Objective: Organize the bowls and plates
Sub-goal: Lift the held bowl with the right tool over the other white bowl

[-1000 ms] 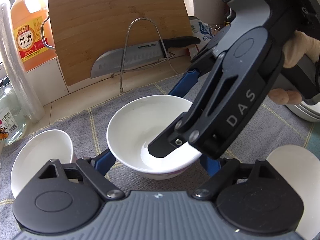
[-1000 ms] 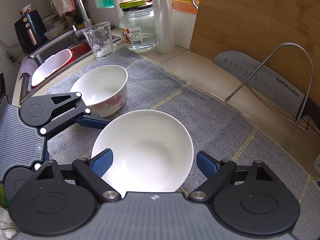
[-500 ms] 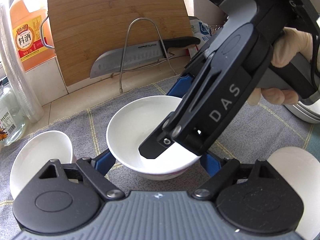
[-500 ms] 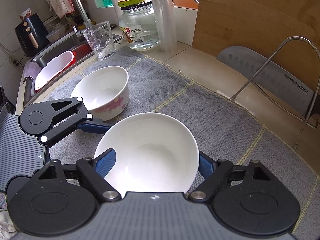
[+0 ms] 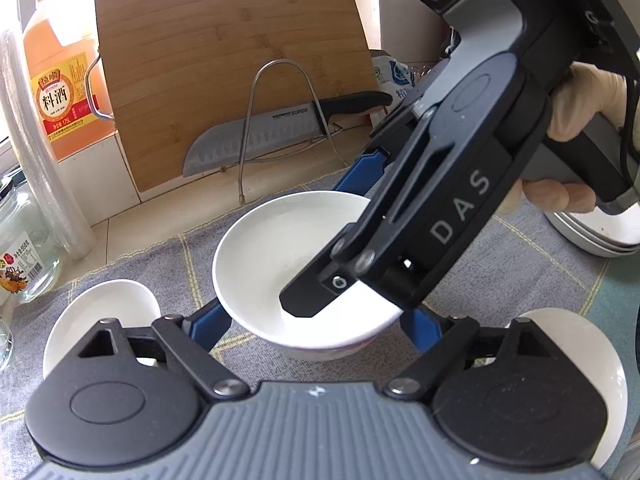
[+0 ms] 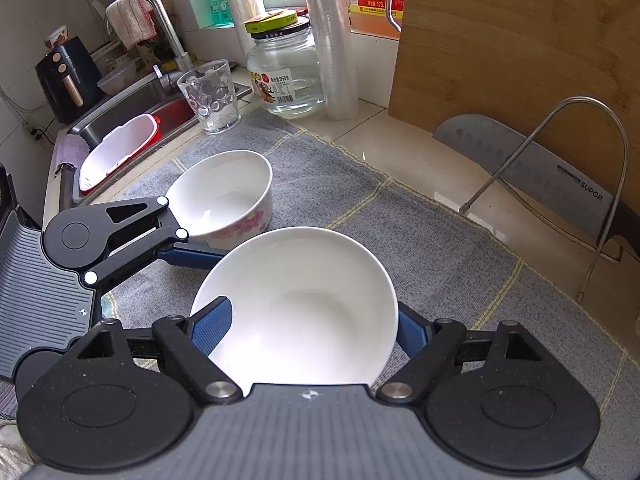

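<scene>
- The white bowl (image 6: pixel 296 304), on the grey mat (image 6: pixel 440 248), is clamped in the right gripper (image 6: pixel 316 330) jaws, just closed.
- Left gripper (image 5: pixel 316 322) jaws flank it, apart; contact is unclear.
- "SUPOR" is read on the knife (image 5: pixel 256 142), partly hidden by wire.

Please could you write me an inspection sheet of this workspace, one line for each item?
Surface: grey cloth mat on a pale counter.
Job's things: plain white bowl; flowered bowl beside it, on the mat; stacked plates further right.
Clutter: knife in a wire rack, cutting board, glass jar, tumbler, cooking-wine bottle.
Grippers: right gripper jaws have just been closing, with the plain white bowl between them and the pads on its sides; left gripper fingers flank the same bowl, contact unclear.
Cables: a dark cable beside the hand on the right gripper.
Surroundings: sink with a red-and-white tub; tap with a cloth over it.
</scene>
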`<state>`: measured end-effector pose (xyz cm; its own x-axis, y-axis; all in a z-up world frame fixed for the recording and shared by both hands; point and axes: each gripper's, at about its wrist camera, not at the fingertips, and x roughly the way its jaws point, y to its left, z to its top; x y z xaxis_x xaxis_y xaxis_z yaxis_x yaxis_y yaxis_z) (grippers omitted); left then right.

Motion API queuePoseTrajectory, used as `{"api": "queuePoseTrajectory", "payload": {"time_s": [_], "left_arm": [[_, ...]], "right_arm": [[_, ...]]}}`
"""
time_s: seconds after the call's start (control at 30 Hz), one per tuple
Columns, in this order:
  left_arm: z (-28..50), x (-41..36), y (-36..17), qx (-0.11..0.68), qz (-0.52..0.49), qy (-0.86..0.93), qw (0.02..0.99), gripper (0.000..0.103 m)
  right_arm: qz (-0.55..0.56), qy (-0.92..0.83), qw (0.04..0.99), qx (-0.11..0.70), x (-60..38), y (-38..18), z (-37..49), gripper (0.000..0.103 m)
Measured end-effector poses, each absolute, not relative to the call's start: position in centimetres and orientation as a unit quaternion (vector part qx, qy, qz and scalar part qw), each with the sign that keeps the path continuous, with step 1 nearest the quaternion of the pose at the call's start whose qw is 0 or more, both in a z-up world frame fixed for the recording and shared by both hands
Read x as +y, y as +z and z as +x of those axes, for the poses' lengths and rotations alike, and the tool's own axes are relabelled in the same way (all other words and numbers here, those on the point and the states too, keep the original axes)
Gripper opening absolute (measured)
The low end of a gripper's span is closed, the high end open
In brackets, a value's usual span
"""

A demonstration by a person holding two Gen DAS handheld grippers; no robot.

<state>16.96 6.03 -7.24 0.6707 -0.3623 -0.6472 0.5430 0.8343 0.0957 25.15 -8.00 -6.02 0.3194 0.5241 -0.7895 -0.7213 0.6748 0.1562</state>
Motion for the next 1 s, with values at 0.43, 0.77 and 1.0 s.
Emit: {"api": "queuePoseTrajectory", "payload": {"time_s": [0.43,0.77,1.0], "left_arm": [[12.8,5.6,-4.7,0.299,0.143,-0.255,0.908,0.09],[8.4,5.1,-3.2,0.293,0.145,-0.258,0.909,0.09],[5.9,4.8,-3.0,0.296,0.142,-0.261,0.908,0.09]], "right_arm": [[-0.129,0.39,0.814,0.41,-8.8,-3.1,20.6,0.089],[-0.14,0.395,0.818,0.394,-9.5,-1.4,16.1,0.089],[-0.141,0.4,0.816,0.392,-10.1,-1.1,13.3,0.089]]}}
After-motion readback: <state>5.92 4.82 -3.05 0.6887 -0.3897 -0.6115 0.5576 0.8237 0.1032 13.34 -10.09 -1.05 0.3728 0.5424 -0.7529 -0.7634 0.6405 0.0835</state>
